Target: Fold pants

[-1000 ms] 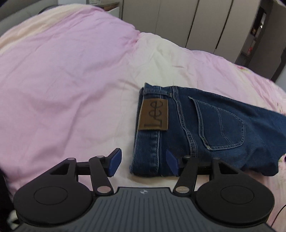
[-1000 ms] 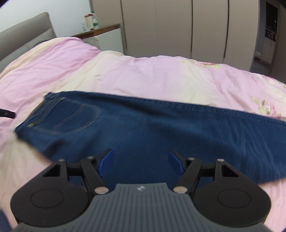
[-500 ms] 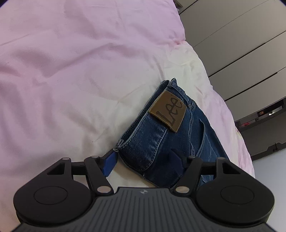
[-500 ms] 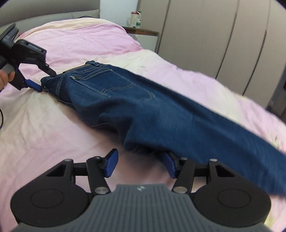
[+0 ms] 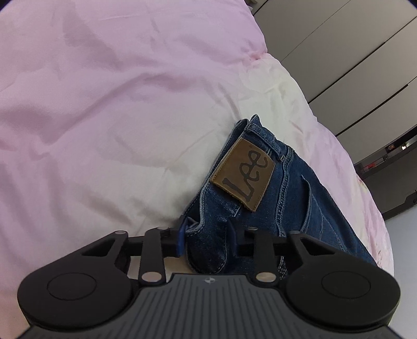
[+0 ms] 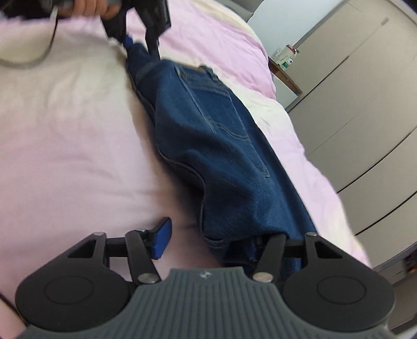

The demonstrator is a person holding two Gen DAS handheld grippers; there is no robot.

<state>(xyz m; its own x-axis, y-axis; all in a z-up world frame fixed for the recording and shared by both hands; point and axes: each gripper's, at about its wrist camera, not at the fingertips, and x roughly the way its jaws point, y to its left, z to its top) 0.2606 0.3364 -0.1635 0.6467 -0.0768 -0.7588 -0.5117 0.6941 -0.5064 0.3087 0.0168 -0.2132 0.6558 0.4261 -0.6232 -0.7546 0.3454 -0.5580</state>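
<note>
The left gripper (image 5: 206, 238) has just drawn its jaws in, and they now pinch the waistband corner of the jeans (image 5: 284, 208), with denim bunched between the blue pads. The brown leather patch (image 5: 243, 174) lies just beyond that pinch. In the right wrist view a hand (image 6: 96, 6) holds this gripper (image 6: 139, 43) at the far end of the jeans (image 6: 208, 135).

The right gripper (image 6: 198, 241) has been closing, but its jaws still stand spread: the left pad is bare above the bed cover, and the right one is under a fold of denim at the leg, so I cannot tell whether it presses.

The jeans lie lengthwise on the pink and cream bed cover (image 6: 65, 146), back pocket up. Grey wardrobe doors (image 6: 365, 109) stand beyond the bed's far edge.
</note>
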